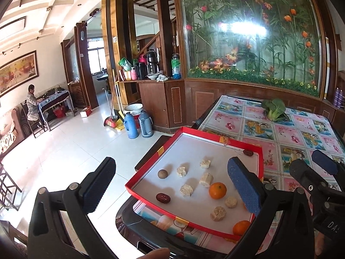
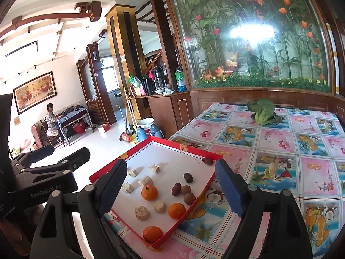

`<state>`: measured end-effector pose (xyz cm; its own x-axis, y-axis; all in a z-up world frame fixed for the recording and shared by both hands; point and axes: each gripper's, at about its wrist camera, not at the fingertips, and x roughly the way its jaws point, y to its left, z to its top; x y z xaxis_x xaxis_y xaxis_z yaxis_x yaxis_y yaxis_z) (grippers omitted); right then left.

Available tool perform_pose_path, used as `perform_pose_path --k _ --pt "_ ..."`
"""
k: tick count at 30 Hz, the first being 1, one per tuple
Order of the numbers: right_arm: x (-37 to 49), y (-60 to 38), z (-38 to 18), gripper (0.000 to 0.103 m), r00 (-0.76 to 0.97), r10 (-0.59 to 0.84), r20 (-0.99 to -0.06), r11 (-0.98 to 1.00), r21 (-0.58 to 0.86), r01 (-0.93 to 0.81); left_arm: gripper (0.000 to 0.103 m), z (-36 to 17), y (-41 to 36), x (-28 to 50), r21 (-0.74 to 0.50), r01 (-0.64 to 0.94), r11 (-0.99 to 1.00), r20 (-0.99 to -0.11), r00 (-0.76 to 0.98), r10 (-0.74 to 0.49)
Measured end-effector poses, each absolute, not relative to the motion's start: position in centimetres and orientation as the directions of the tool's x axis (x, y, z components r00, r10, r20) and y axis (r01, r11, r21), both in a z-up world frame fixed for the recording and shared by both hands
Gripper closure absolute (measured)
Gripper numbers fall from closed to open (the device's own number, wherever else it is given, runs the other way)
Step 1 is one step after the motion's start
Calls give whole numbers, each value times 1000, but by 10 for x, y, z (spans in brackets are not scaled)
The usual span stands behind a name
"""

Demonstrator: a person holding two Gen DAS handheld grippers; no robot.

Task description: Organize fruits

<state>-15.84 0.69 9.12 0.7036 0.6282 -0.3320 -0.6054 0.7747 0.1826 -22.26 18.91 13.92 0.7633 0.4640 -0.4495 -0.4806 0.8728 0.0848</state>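
Only the right wrist view showed three oranges (image 2: 149, 192) in the red tray (image 2: 208, 183); the left showed two, its own finger hiding that corner. Both the left hand-held gripper (image 1: 170, 188) and right hand-held gripper (image 2: 170, 188) hung wide open and empty above it. Farther along the patterned worktop (image 2: 280, 151) lay a green vegetable (image 2: 263, 111).

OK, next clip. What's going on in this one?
A person holds a gripper in each hand above a red tray at the corner of a table with a fruit-print cloth. Both the left gripper and the right gripper are open and hold nothing. In the tray lie loose tangerines, dark red dates, small brown round fruits and pale crumbly chunks, still mixed. A leafy green vegetable sits at the table's far side.
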Motion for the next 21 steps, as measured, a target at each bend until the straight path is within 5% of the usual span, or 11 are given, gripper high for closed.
perform_pose_path --k 21 --pt "-199 -3 116 19 754 612 -240 788 109 -605 0 174 172 -259 51 -407 912 -395 830 393"
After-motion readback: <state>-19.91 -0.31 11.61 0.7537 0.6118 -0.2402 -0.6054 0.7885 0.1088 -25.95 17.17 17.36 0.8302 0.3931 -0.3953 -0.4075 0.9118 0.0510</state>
